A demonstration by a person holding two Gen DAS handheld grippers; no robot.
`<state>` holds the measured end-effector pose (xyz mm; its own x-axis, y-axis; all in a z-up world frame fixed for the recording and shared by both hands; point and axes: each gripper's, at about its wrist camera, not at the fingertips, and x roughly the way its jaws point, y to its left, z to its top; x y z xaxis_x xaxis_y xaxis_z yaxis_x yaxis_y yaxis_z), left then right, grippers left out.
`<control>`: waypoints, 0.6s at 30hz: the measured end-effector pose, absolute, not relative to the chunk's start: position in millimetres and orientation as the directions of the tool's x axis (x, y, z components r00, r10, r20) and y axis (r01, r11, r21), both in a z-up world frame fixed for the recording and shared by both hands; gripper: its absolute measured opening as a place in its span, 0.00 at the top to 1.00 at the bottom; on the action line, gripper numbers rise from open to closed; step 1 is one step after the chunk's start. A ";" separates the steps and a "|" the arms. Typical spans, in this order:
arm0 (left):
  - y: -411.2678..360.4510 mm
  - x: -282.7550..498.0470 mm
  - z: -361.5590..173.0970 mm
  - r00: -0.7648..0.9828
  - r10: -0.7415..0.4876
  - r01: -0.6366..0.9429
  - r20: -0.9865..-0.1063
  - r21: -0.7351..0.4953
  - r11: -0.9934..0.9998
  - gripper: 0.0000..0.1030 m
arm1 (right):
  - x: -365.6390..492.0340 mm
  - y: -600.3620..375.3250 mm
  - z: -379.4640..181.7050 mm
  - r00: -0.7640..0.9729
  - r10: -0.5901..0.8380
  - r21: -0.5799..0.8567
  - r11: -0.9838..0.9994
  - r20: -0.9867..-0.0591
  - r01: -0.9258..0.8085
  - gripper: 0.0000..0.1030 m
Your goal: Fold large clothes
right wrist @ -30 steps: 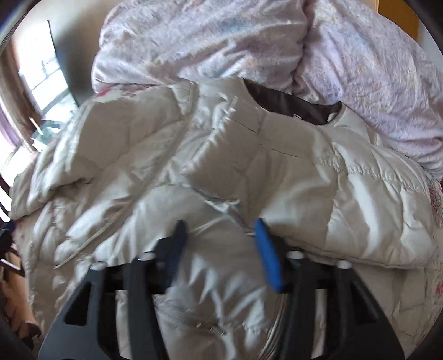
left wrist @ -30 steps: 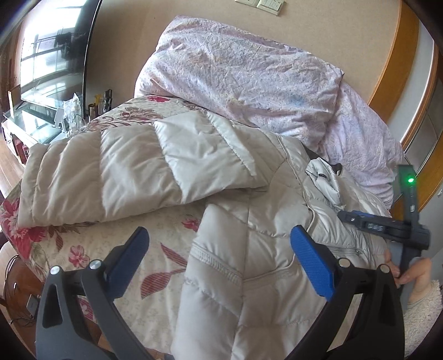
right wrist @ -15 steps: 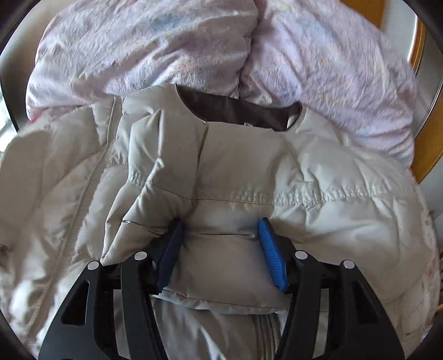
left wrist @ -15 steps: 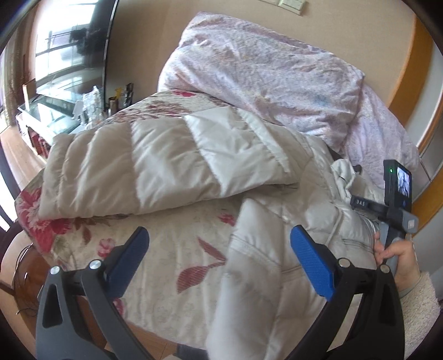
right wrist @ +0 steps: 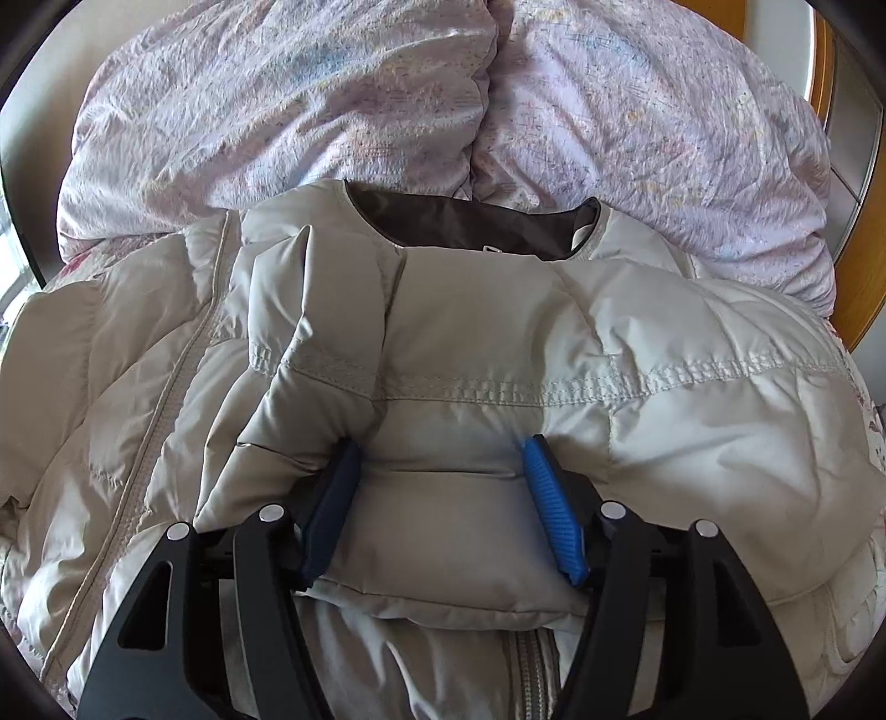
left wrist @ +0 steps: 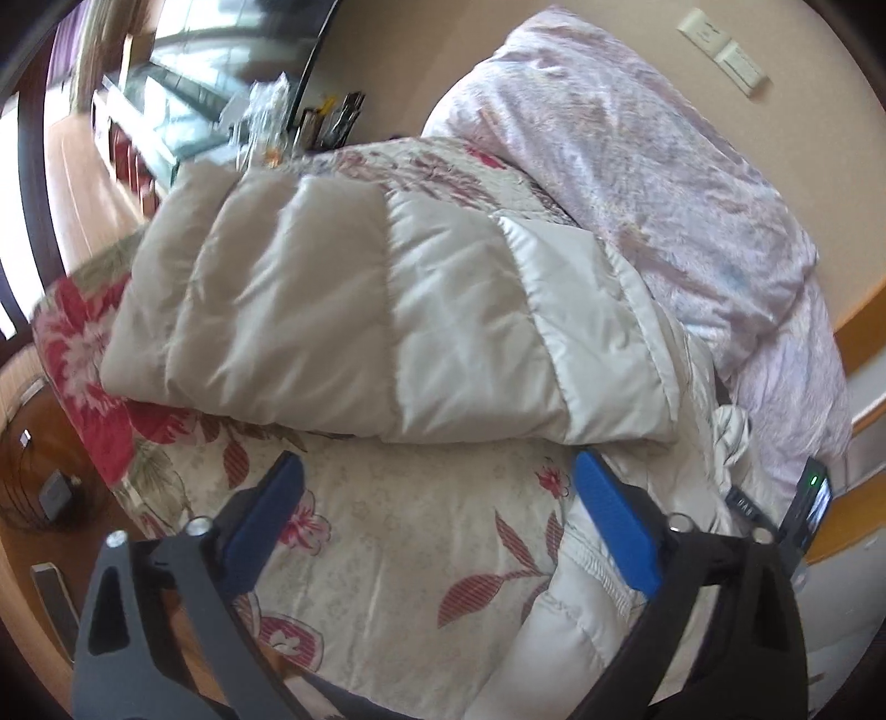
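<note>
Now | left claw (left wrist: 432, 520) spread, empty | right claw (right wrist: 443, 498) pinching jacket sleeve (right wrist: 443, 531) | no legible writing

I can read almost nothing here. On my other gripper's handle (left wrist: 745, 505), at the right edge of my left wrist view, a small black plate carries pale letters, but they are too blurred to make out. Its little screen (left wrist: 818, 507) glows, with no readable characters. The white tag at my jacket's collar (right wrist: 490, 250) is too small to read.

Floral bedspread (left wrist: 387, 531); lilac duvet (right wrist: 332, 99) heaped behind; wall switches (left wrist: 725, 50)
</note>
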<state>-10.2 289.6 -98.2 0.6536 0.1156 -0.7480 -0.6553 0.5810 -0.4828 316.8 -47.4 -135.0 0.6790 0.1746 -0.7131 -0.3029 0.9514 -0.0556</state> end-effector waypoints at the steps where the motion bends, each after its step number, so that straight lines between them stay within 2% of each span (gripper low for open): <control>1: 293.6 -10.2 -102.1 0.652 0.096 -0.661 -0.752 -0.503 0.557 0.17 | 316.7 -47.9 -134.9 0.678 0.178 -0.051 0.952 -0.713 -0.303 0.37; 6: 310.0 -20.5 -108.6 0.681 0.086 -0.685 -0.728 -0.590 0.428 0.20 | 316.9 -50.3 -134.4 0.675 0.194 -0.027 0.953 -0.712 -0.302 0.37; 12: 339.5 -36.8 -113.2 0.690 0.144 -0.715 -0.710 -0.637 0.288 0.44 | 317.8 -53.4 -133.8 0.670 0.216 0.003 0.952 -0.710 -0.305 0.36; 17: 357.1 -45.3 -119.6 0.686 0.179 -0.726 -0.705 -0.644 0.241 0.74 | 318.2 -55.1 -133.5 0.667 0.229 0.018 0.952 -0.709 -0.307 0.36; 18: 359.7 -45.8 -120.5 0.689 0.178 -0.723 -0.703 -0.647 0.243 0.77 | 318.2 -55.2 -133.5 0.667 0.230 0.020 0.952 -0.709 -0.307 0.36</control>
<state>-45.8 359.7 -120.5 0.6888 0.1780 -0.7028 -0.7229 0.2429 -0.6469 318.2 -55.2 -133.5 0.6671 0.2297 -0.7087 -0.3067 0.9516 0.0197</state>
